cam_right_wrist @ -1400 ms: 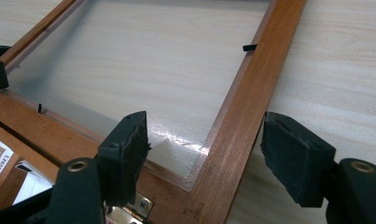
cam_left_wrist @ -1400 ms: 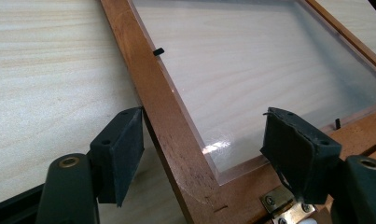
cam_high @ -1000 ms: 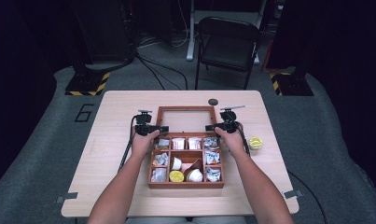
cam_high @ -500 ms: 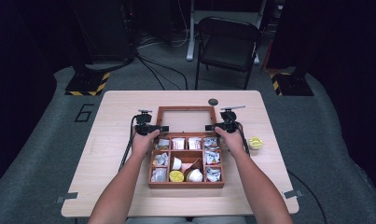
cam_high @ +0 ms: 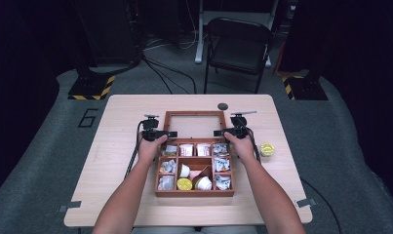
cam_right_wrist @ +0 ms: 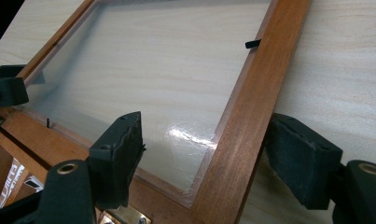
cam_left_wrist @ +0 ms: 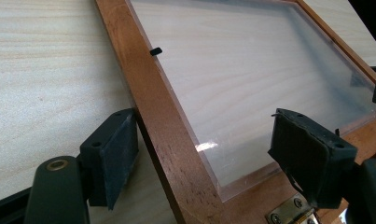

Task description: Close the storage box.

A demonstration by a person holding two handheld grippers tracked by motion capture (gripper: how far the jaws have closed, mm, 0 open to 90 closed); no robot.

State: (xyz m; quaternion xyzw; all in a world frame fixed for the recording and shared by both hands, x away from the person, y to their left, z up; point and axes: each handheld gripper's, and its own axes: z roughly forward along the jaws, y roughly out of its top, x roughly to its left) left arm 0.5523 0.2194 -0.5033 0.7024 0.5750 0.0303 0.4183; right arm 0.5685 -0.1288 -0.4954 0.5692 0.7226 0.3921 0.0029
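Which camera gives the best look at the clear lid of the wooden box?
The high view: the whole lid shows, lying open and flat behind the compartments. The left gripper view and right gripper view show close-up side rails, clear pane and hinge corners.

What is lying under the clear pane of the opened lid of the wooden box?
Through the clear pane of the lid only the light wooden table shows. What the lid's brown frame covers cannot be seen.
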